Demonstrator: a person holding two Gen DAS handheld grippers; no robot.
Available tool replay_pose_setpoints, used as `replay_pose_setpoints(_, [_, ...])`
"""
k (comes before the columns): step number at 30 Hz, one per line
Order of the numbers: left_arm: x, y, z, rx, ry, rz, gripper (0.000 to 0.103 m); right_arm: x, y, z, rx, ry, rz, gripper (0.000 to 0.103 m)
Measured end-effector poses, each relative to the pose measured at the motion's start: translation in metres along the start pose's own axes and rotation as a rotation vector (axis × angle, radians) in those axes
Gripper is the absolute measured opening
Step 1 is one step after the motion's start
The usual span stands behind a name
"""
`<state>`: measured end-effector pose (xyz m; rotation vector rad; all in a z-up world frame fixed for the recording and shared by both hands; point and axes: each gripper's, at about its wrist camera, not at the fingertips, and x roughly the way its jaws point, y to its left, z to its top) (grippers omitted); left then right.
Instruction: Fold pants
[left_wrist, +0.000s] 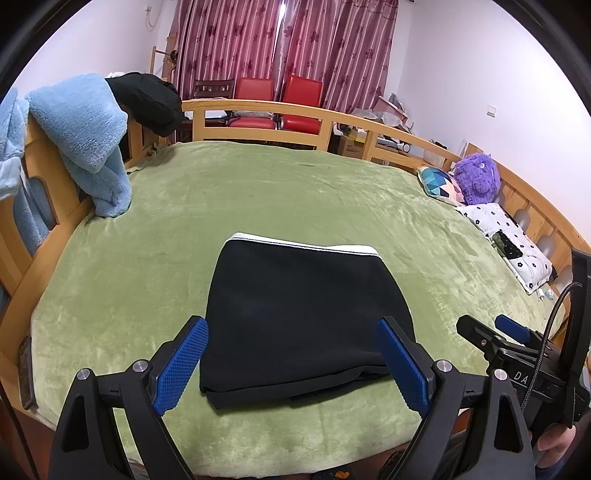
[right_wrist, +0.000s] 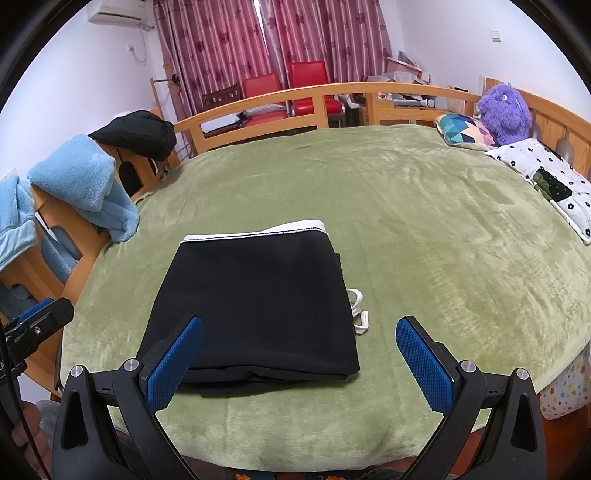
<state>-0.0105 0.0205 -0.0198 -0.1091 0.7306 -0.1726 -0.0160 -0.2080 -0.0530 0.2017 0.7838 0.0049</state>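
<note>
Two wrist views over a bed w/ a green fleece blanket (left_wrist: 258, 206).

Far left: a light blue fleece throw (left_wrist: 85, 129) hangs over the wooden bed rail (left_wrist: 258, 107), w/ a black garment (left_wrist: 147, 99) draped next to it. Behind the rail, red chairs (left_wrist: 280, 99) and maroon curtains (left_wrist: 280, 44).

Centre: the pants (left_wrist: 295, 317), black, lie on the blanket near the bed's front edge, folded into a compact, roughly square stack. A white waistband edge (left_wrist: 303, 246) shows along the far side. In the right wrist view a white drawstring (right_wrist: 358, 310) pokes out at the stack's right side.

Left gripper (left_wrist: 291, 365): jaws wide apart, holding nothing. The near edge of the pants sits between them in this view, not visibly touched; whether the jaws are above the fabric or level w/ it can't be told.

Right gripper (right_wrist: 299, 365): jaws also spread wide, empty. The stack's near right corner falls between them in the view; the left jaw overlaps the fabric's near edge, the right jaw is over bare blanket. No contact evident.

Far right: a patterned cushion (right_wrist: 465, 131), purple plush toy (right_wrist: 504, 109) and flower-print pillow (right_wrist: 546, 173) by the headboard.

Judgement: folding looks done or nearly so; layers at the near edge are slightly uneven. Next move prob. calls for either pulling both grippers clear, or a light tidy: tuck the drawstring, square the bottom layers w/o disturbing the stack.
</note>
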Motion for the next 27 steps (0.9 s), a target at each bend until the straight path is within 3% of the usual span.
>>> replay_pose_setpoints(27, [0.012, 0.009, 0.000, -0.007, 0.024, 0.028, 0.092, -0.001, -0.004, 0.002, -0.007, 0.001, 0.006, 0.103])
